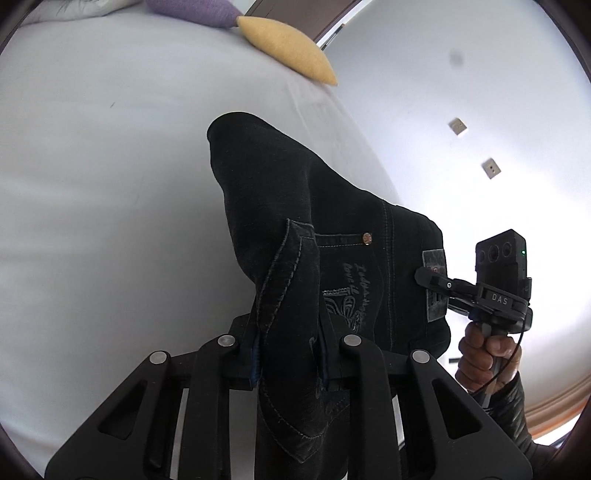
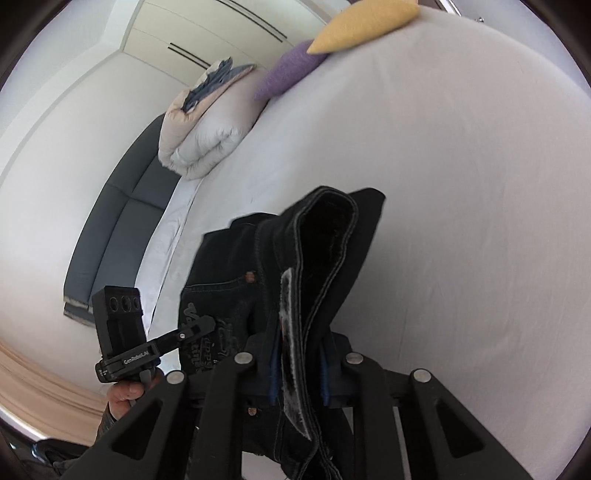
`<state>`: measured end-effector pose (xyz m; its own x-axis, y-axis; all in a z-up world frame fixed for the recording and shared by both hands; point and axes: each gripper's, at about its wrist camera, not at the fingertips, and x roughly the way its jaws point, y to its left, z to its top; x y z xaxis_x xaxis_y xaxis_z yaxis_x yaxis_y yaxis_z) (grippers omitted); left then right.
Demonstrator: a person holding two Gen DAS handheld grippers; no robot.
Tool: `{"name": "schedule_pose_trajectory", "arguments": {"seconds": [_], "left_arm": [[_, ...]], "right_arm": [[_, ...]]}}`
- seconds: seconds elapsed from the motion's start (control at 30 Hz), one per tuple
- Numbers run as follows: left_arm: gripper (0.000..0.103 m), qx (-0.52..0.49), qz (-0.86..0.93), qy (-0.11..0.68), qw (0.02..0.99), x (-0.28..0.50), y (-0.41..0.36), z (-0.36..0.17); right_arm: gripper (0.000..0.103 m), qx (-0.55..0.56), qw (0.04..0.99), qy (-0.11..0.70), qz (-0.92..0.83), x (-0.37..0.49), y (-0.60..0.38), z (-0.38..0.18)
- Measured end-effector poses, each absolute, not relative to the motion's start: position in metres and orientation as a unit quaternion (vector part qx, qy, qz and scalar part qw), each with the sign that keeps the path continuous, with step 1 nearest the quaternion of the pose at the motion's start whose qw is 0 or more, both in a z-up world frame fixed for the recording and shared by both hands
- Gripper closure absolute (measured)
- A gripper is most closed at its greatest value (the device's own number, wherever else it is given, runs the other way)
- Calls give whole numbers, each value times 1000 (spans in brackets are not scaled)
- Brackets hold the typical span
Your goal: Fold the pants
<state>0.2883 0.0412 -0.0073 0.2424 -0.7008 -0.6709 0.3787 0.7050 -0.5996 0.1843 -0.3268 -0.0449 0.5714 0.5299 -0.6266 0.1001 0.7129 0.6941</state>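
We find the left gripper (image 1: 288,354) clamped on the black jeans (image 1: 295,206) at lower centre. The right gripper (image 2: 299,373) likewise pinches their waistband over the white bed sheet (image 2: 461,184).

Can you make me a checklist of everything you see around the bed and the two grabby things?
Surface: white bed sheet, mostly smooth.
Job's things: black jeans, lifted at one end, partly folded.
Clutter: yellow cushion, purple cushion, folded duvet at the far end.
Grippers: left gripper shut on the jeans; right gripper shut on the jeans' waistband.
Cables: thin black cable by the right hand.
Surroundings: grey headboard, white wardrobe, wall sockets.
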Motion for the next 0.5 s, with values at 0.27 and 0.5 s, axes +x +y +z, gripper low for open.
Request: {"name": "schedule_pose_trajectory", "arguments": {"seconds": [0.27, 0.5], "left_arm": [[82, -154, -334, 529, 764, 341, 31, -51], [68, -180, -336, 526, 760, 342, 55, -83]], "right_arm": [[84, 366, 803, 458, 110, 240, -368, -74], [70, 388, 794, 455, 113, 240, -385, -119]]}}
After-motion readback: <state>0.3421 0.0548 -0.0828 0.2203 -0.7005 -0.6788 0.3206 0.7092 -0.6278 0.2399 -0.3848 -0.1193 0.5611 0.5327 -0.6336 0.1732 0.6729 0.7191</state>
